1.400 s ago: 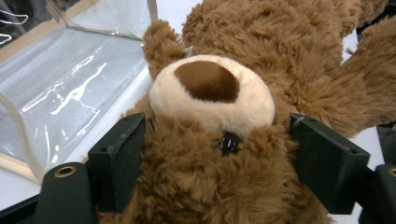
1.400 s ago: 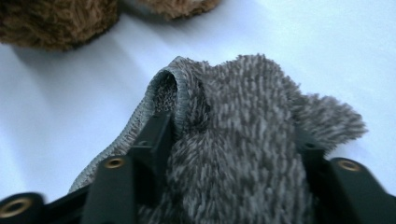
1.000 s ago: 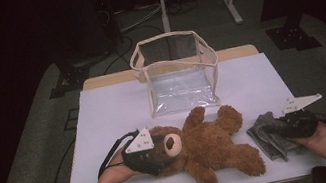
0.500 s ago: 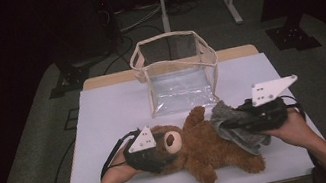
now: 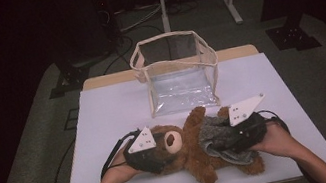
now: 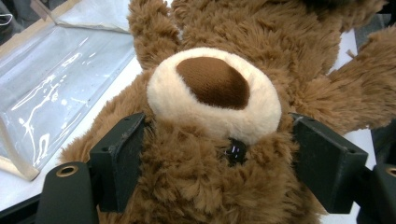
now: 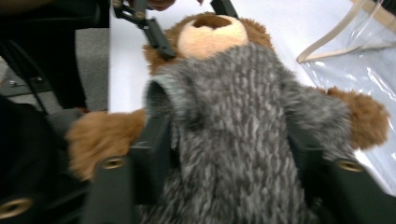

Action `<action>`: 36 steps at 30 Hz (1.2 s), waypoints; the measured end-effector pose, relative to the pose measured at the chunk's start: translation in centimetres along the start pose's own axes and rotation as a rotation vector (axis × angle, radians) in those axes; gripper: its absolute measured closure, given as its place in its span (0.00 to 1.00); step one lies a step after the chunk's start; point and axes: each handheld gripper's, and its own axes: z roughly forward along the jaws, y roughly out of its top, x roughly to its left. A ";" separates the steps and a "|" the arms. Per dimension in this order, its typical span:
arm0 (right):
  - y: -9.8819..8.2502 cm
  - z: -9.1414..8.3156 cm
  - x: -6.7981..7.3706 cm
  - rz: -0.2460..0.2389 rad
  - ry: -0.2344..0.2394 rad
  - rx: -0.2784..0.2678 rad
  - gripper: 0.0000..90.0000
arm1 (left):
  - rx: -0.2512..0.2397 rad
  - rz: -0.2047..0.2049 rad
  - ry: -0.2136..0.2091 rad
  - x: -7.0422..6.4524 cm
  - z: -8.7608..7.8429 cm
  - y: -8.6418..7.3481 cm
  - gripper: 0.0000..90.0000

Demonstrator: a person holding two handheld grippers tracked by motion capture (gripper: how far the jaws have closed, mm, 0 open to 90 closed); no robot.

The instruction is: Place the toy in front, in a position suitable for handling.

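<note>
The teddy bear (image 5: 196,149) lies on its back on the white table (image 5: 104,117), near the front edge, in front of the clear bag (image 5: 177,71). The left gripper (image 5: 153,149) clamps the bear's head. The right gripper (image 5: 232,137), jaws just opening, straddles the grey sweater (image 7: 243,121) draped over the bear's belly.

In the high view, we see the grey knitted garment (image 5: 220,137) covering the belly of the teddy bear (image 5: 198,159) at lower centre, and the left gripper (image 5: 154,156) hiding the back of its head. In the right gripper view the garment is blurred and spreads over both jaw tips; whether they press it we cannot tell. The left gripper view crops the bear's ears and legs.
</note>
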 end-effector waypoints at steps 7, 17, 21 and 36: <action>0.4 -4.0 0.1 0.040 -0.025 -0.056 0.40 | 0.008 0.005 0.003 -0.2 0.0 0.1 0.25; 0.1 1.7 -0.6 0.040 0.038 -0.029 0.68 | 0.039 0.042 -0.008 -0.5 -0.3 0.2 0.24; -1.1 2.0 -0.2 0.039 0.026 -0.078 0.72 | 0.020 0.054 -0.020 -0.2 -1.0 0.2 0.22; -5.3 -0.5 0.8 0.058 -0.019 -0.142 0.82 | 0.008 -0.032 -0.070 -0.1 -0.2 -1.4 0.27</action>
